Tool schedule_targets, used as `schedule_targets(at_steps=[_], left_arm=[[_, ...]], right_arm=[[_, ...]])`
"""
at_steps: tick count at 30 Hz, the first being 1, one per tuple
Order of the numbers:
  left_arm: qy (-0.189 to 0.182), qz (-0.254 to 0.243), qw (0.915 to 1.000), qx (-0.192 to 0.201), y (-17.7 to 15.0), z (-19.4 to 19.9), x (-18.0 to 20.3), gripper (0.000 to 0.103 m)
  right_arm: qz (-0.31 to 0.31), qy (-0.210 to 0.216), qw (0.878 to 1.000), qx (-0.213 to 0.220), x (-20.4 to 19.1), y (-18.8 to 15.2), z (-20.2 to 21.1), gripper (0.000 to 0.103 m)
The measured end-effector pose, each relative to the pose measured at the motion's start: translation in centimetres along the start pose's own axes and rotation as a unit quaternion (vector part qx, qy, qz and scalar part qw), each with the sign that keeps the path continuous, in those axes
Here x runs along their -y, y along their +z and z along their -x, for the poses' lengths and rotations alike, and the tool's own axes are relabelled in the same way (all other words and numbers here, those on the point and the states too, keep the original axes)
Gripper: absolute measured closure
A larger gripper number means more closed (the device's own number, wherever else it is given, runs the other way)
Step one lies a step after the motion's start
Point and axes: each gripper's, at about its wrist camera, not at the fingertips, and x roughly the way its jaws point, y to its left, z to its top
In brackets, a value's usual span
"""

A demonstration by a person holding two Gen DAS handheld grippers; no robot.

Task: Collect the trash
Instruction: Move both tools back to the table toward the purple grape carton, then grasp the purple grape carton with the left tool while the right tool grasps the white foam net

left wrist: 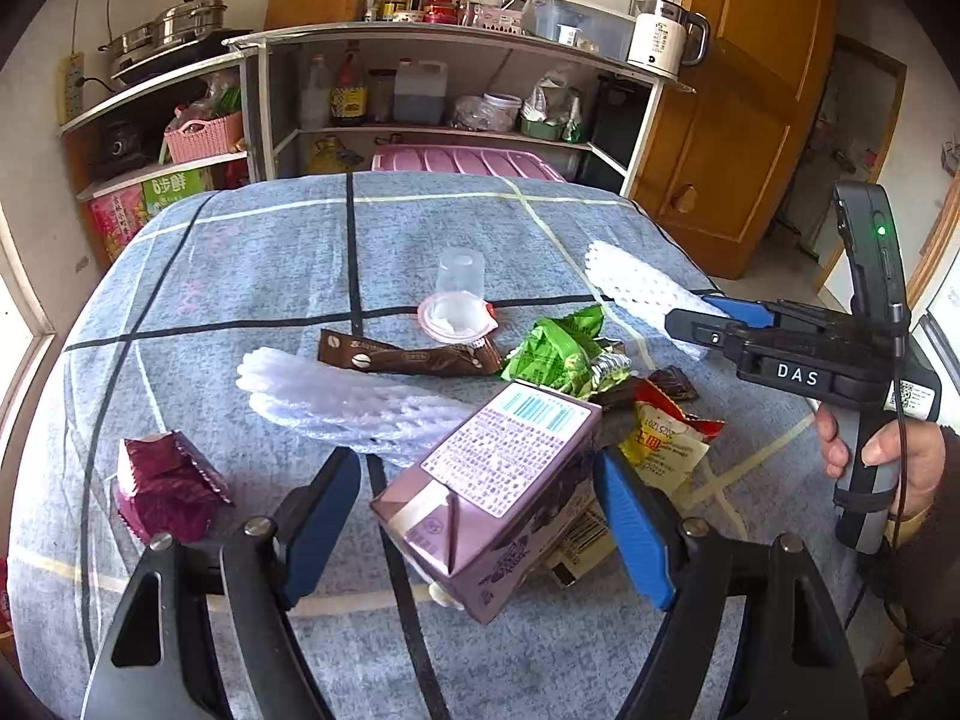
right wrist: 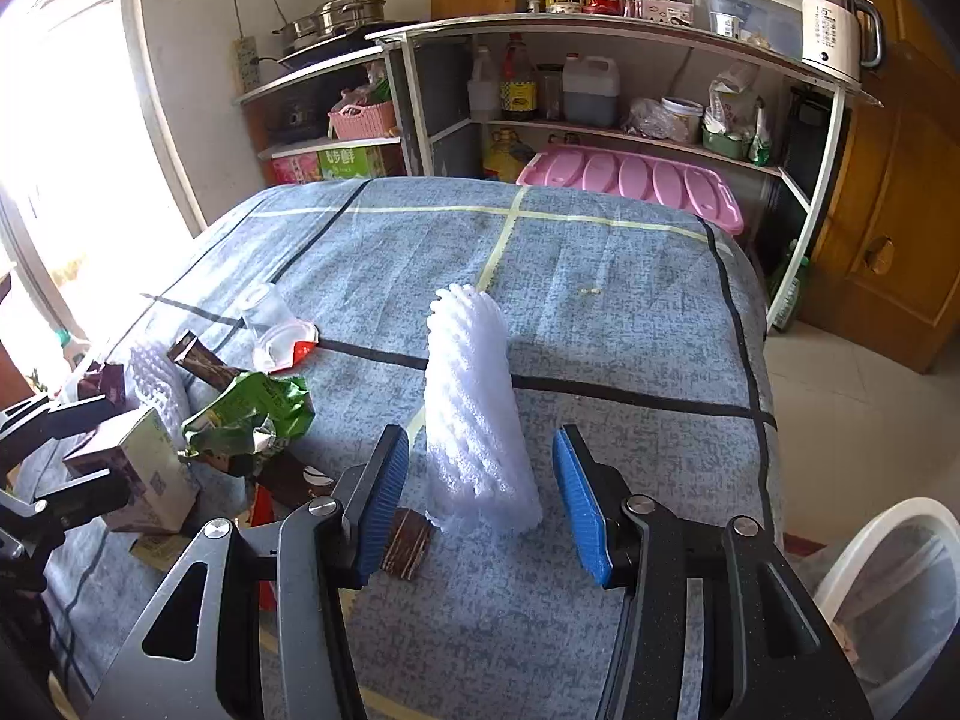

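Trash lies on a table under a blue-grey checked cloth (left wrist: 252, 264). My left gripper (left wrist: 480, 522) is open, and a purple drink carton (left wrist: 510, 468) lies between its blue pads (left wrist: 636, 534) with a gap on the left side. My right gripper (right wrist: 480, 504) is open around a white foam net sleeve (right wrist: 474, 420), with cloth showing on both sides of it. In the left wrist view the right gripper (left wrist: 702, 315), held by a hand (left wrist: 900, 456), sits at that sleeve's (left wrist: 636, 285) near end. In the right wrist view the left gripper (right wrist: 84, 450) straddles the carton (right wrist: 144, 474).
Beside the carton are a second foam net (left wrist: 348, 396), a brown sachet (left wrist: 408, 357), a green wrapper (left wrist: 564, 348), a clear cup on a jelly cup (left wrist: 459, 294), a maroon wrapper (left wrist: 162, 480) and a yellow packet (left wrist: 666, 438). A white bin (right wrist: 888, 570) stands off the table's right edge. Shelves (right wrist: 600, 126) stand behind.
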Motion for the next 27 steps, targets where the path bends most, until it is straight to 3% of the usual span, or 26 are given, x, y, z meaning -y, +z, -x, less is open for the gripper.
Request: schedule_targets(at_steps=[6, 9, 17, 23, 27], left_arm=[[-0.024, 0.012, 0.9996, 0.003, -0.1, -0.2, 0.2, 0.022], [-0.032, 0.017, 0.9994, 0.003, -0.2, 0.0, 0.4, 0.024], [-0.043, 0.043, 0.9981, -0.006, -0.6, -0.2, 0.6, 0.045], [-0.033, 0.047, 0.9983, 0.004, -0.7, 0.4, 1.4, 0.061], [-0.016, 0.051, 0.9985, 0.012, -0.8, 0.6, 1.9, 0.064]], right_arm=[[-0.016, 0.018, 1.000, -0.014, 0.4, -0.3, -0.9, 0.053], [-0.026, 0.027, 0.999, -0.022, 0.7, -0.3, -1.1, 0.060], [-0.033, 0.019, 0.999, -0.021, 0.8, -0.9, -0.9, 0.074], [-0.037, 0.015, 0.999, -0.014, 0.8, -1.6, 0.0, 0.077], [-0.043, 0.015, 0.999, -0.004, 0.7, -2.0, 1.0, 0.077]])
